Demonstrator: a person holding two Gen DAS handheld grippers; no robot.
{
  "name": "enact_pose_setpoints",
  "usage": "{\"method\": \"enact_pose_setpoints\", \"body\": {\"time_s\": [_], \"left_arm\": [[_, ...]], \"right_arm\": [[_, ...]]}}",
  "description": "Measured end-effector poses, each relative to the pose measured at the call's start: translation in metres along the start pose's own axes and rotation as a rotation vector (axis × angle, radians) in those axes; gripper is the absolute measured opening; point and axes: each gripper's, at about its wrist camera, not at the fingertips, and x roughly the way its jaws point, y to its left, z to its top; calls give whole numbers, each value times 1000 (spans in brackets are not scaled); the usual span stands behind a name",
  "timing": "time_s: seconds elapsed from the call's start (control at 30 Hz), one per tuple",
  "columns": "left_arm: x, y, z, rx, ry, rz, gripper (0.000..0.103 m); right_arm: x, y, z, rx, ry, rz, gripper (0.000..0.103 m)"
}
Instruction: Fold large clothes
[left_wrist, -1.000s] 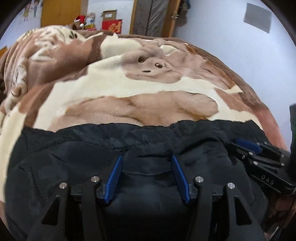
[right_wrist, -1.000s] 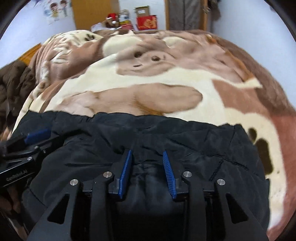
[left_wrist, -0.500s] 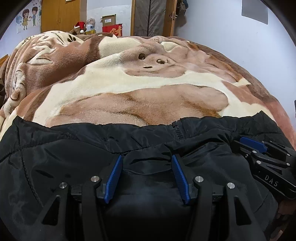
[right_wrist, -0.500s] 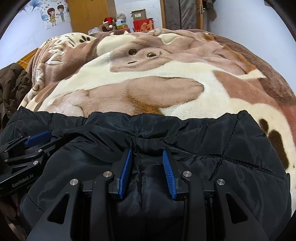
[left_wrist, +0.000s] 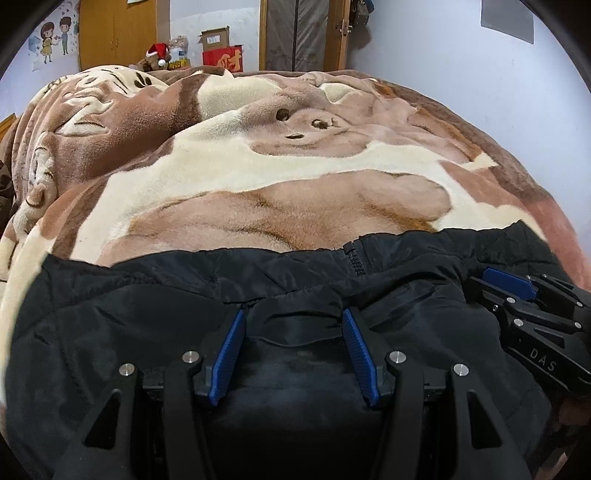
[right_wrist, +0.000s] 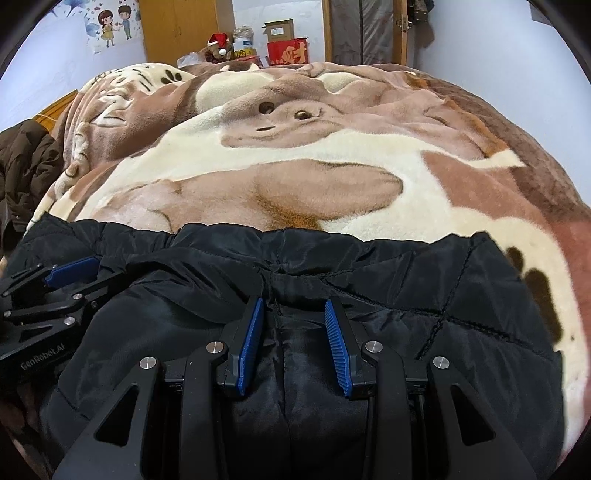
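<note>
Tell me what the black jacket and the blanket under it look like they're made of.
Black jacket: probably padded nylon or polyester; it has a slight sheen and quilting stitch lines. Blanket: seems to be plush fleece; matte, fuzzy pile with a printed brown-and-cream pattern.

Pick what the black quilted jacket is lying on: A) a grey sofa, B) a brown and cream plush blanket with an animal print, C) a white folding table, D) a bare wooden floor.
B: the black quilted jacket is spread over the brown and cream plush blanket, whose printed animal face shows just beyond the jacket's far edge.
</note>
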Motion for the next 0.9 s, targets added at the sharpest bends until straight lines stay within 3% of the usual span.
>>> {"method": "enact_pose_setpoints", "body": {"time_s": [0.13,0.23,0.33,0.43,0.7,0.9], "left_arm": [[-42,18,8,36,-69,17,57],[-62,53,8,20,-110,73,57],[-51,99,-2,-58,-66,147,57],[-28,127,-16,-134,-27,133,59],[11,122,-20,-147,-47,134,59],[-12,123,-14,-151,-24,145,56]], "right_arm": [[-41,-13,9,-4,-75,4,35],[-50,-42,5,30,-86,-59,35],[-25,-75,-11,79,-16,-107,35],[-14,-77,-18,89,-25,-108,35],[12,-82,-19,106,-22,-120,35],[-11,-78,-9,92,14,-140,35]]}}
